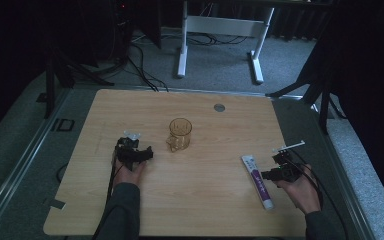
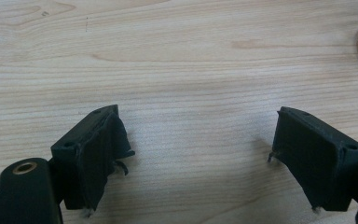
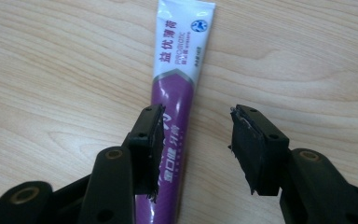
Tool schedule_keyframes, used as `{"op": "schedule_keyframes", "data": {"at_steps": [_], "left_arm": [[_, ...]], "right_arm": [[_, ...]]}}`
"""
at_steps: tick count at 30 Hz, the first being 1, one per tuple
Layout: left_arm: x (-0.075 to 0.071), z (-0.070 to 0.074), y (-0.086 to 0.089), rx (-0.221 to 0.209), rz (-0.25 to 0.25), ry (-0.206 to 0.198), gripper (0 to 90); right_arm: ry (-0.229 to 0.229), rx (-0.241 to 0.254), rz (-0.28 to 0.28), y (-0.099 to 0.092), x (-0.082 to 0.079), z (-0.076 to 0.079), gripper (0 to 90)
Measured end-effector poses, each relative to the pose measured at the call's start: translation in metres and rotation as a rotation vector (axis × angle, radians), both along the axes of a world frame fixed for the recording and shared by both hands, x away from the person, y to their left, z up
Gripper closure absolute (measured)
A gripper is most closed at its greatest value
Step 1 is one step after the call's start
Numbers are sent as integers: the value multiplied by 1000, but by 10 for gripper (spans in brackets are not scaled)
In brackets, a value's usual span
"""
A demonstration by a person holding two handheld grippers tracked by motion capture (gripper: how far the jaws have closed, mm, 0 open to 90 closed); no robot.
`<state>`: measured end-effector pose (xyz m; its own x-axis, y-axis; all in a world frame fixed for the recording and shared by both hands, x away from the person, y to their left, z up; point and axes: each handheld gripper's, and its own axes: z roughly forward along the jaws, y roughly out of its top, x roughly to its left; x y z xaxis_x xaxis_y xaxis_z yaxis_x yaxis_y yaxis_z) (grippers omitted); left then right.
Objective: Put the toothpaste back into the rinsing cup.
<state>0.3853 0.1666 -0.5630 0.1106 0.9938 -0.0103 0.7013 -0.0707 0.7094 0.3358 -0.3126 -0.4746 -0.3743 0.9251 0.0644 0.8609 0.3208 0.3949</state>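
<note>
Right tongs (image 3: 196, 140) wide open, holding nothing, straddling toothpaste tube (image 3: 177, 79) for pickup; left tongs (image 2: 200, 154) open, empty, idle beside it.

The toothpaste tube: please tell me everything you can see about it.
The toothpaste tube is soft-looking plastic, white at its flat crimped end and purple toward the other end, with printed Chinese characters. It lies flat on the wooden table, near its right edge. The right gripper stands open over it; one jaw overlaps the purple part, but contact cannot be judged. Its cap end is hidden there.
</note>
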Motion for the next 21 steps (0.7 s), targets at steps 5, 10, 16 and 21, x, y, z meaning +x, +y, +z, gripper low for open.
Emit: {"op": "schedule_keyframes", "data": {"at_steps": [5, 10, 16, 21], "left_arm": [[0, 0, 0, 0, 0, 0, 154], [0, 0, 0, 0, 0, 0, 154], [0, 0, 0, 0, 0, 0, 154], [0, 0, 0, 0, 0, 0, 154]], "right_arm": [[9, -7, 18, 5, 1, 1, 525], [20, -15, 32, 9, 2, 1, 524], [37, -21, 48, 14, 4, 1, 522], [57, -35, 66, 19, 5, -1, 518]]}}
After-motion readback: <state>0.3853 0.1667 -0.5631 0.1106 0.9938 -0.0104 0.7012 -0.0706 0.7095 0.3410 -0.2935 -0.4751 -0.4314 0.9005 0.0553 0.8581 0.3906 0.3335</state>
